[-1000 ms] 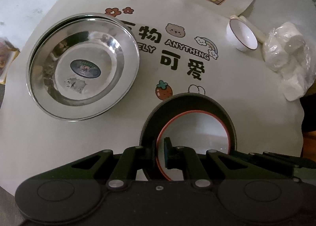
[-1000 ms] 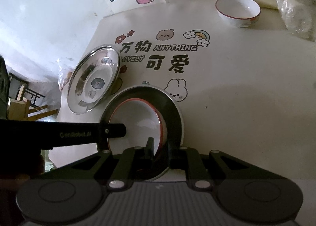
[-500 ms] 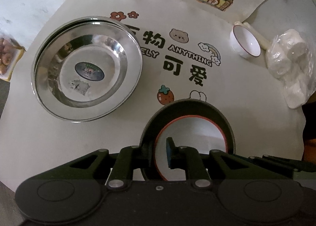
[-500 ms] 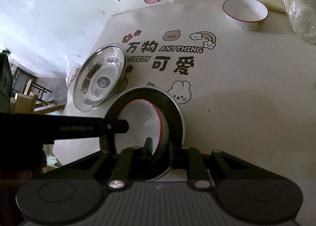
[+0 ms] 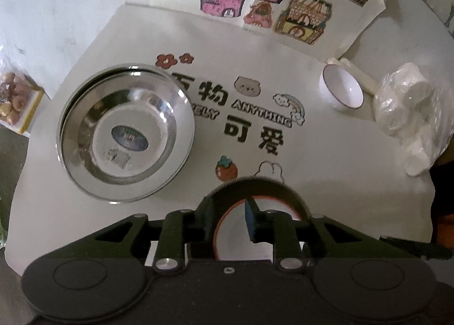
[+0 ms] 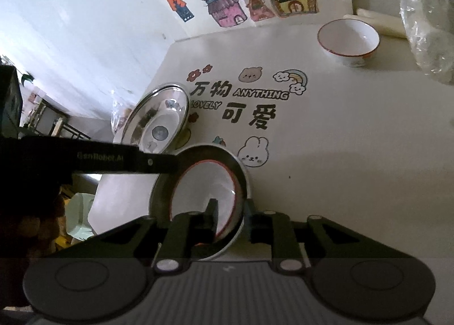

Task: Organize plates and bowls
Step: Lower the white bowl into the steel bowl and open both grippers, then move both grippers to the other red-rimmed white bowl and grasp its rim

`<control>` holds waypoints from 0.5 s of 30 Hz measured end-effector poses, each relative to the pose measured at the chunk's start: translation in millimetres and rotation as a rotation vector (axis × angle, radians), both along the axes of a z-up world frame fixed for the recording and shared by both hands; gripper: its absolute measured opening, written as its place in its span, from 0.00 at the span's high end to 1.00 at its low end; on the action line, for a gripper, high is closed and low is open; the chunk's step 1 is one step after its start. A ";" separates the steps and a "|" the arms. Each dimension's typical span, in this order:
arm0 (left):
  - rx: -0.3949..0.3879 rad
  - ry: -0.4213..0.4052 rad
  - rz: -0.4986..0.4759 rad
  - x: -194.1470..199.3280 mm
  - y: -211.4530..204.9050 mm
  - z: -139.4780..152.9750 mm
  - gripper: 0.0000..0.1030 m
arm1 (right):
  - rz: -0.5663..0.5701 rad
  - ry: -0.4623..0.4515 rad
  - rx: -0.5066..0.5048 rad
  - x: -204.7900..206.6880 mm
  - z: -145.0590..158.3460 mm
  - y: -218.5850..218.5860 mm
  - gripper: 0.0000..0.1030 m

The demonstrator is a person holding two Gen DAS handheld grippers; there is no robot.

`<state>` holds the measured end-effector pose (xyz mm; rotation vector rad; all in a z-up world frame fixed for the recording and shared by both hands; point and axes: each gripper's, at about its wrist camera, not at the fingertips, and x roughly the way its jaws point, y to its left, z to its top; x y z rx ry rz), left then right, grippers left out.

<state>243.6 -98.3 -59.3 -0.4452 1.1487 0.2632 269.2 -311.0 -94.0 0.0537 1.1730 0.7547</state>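
Observation:
A white bowl with a red rim sits nested in a black bowl, also in the right wrist view. My left gripper is shut on the near-left rim of these bowls. My right gripper is shut on their other rim, and both hold the pair above the mat. Stacked steel plates lie at the mat's left, also in the right wrist view. A small white bowl with a red rim stands at the back right, also in the right wrist view.
A printed mat covers the table. A plastic bag of white rolls lies at the right edge. A packet of snacks lies off the mat at the left. House drawings hang on the wall behind.
Both grippers have risen and pulled back with the nested bowls; the plates and small bowl look farther away. The grips have not changed.

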 end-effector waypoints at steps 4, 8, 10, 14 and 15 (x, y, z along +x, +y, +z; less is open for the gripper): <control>0.018 -0.025 0.000 11.7 -6.7 6.9 0.47 | -0.034 -0.017 0.046 6.9 4.4 -15.5 0.56; 0.034 -0.049 -0.001 29.2 -16.0 9.6 0.23 | -0.099 -0.038 0.074 20.1 10.0 -37.8 0.33; 0.029 -0.055 0.001 39.3 -20.2 8.6 0.15 | -0.138 -0.044 0.082 28.0 12.3 -51.1 0.26; 0.024 -0.048 0.006 60.5 -28.7 2.6 0.01 | -0.219 -0.048 0.073 44.9 12.6 -77.2 0.02; 0.023 -0.045 0.008 65.8 -30.8 0.4 0.01 | -0.240 -0.044 0.070 48.9 11.5 -82.8 0.02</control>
